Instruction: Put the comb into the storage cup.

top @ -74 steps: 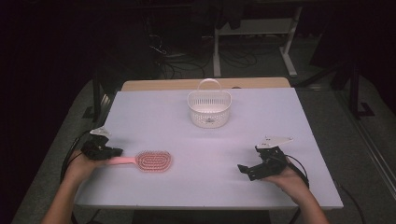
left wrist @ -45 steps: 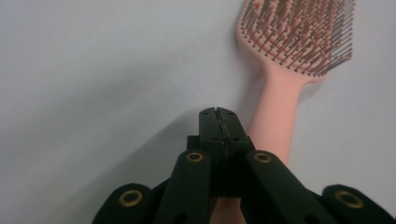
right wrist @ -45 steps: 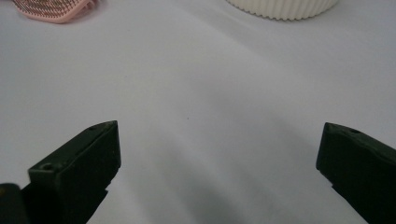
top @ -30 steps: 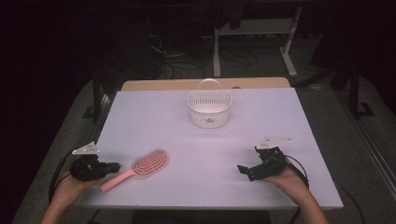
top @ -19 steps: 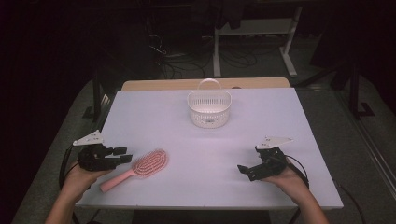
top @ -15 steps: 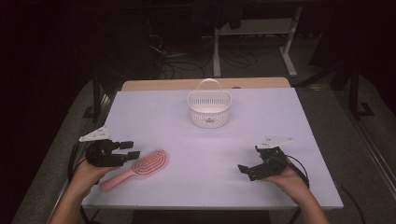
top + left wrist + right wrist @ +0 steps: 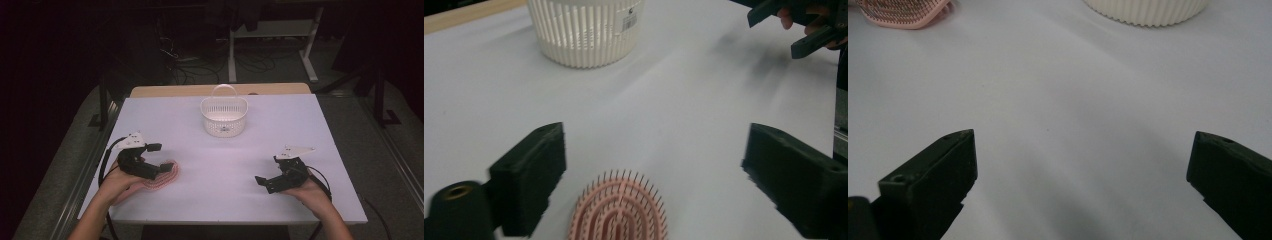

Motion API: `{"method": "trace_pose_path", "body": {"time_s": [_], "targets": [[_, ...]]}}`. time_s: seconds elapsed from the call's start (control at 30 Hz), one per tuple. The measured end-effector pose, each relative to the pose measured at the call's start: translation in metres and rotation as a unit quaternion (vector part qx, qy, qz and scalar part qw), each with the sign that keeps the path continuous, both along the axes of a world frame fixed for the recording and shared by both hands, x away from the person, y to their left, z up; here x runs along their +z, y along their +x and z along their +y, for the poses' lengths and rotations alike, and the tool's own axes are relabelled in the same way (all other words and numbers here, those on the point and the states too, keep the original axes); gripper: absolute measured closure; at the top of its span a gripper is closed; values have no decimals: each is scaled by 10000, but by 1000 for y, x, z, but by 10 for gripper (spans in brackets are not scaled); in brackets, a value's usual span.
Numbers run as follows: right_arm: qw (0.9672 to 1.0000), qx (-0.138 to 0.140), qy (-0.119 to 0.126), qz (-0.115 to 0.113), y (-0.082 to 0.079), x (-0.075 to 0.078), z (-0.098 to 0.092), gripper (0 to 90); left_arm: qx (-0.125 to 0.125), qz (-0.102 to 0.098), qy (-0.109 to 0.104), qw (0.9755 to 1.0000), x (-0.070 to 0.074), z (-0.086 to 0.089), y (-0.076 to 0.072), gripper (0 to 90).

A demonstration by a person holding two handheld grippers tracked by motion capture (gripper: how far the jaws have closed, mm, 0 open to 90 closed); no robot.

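Note:
A pink hairbrush (image 7: pixel 165 176) lies bristles up on the white table (image 7: pixel 220 200), at its left front. My left gripper (image 7: pixel 161 156) hovers just over the brush, and the hand covers the handle. In the left gripper view the brush head (image 7: pixel 620 212) sits low between the wide-apart jaws of my left gripper (image 7: pixel 656 145), untouched by either. These jaws have just been opening. At the right front my right gripper (image 7: pixel 269 170) rests open and empty; in its own view my right gripper (image 7: pixel 1085 145) frames bare table.
A white slatted basket (image 7: pixel 224 117) with a handle stands at the back centre, also seen as the basket (image 7: pixel 584 30) in the left gripper view. Cables trail from both grippers. Dark floor and table legs lie beyond the far edge.
My left gripper has let go of the brush handle, opened wide and moved forward and right over the brush head. The brush stays flat. My right gripper has not moved.

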State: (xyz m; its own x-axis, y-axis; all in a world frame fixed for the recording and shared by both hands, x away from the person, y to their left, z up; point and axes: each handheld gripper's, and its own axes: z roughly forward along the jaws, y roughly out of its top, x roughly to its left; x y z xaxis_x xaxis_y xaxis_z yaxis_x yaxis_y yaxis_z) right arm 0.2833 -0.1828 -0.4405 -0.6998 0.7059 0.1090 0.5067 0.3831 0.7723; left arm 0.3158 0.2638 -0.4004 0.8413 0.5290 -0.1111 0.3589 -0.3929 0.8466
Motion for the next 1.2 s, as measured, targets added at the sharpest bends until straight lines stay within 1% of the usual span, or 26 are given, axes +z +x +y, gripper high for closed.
{"method": "trace_pose_path", "body": {"time_s": [0.07, 0.1, 0.37, 0.47, 0.53, 0.63, 0.9, 1.03, 1.07, 1.2], "targets": [[10000, -2, 2, 2, 0, 0, 0, 0, -56, -5, 24, 10000, -2, -3, 0, 2], [10000, 4, 0, -5, 0, 0, -1, 0, -74, 1, 32, 10000, -2, -4, 0, 0], [10000, -9, -19, -18, 1, 0, -2, 0, -110, 36, 12, 9999, -4, -3, 1, 0], [10000, -12, -16, -14, 1, 0, -2, 0, -113, 36, 55, 9999, -3, -2, 1, 0], [10000, -15, -12, -10, 1, 0, -2, 0, -112, 52, 43, 9999, -3, -1, 1, 0], [10000, -15, -11, -6, 1, -1, -2, 0, -88, 59, 98, 9999, -2, 1, 0, 0], [10000, -6, -15, -22, 0, 0, -1, 0, 20, 8, 157, 9999, 3, 16, -1, 0], [10000, -15, -11, -17, 1, 0, -2, 0, 103, 14, 129, 9999, 4, 25, -2, 0], [10000, -16, -14, -15, 1, 0, -2, 0, 136, 20, 125, 9998, 4, 30, -2, 0], [10000, -16, -16, -20, 0, 0, -2, 0, 183, 17, 103, 9998, 4, 37, -3, 0]]}}
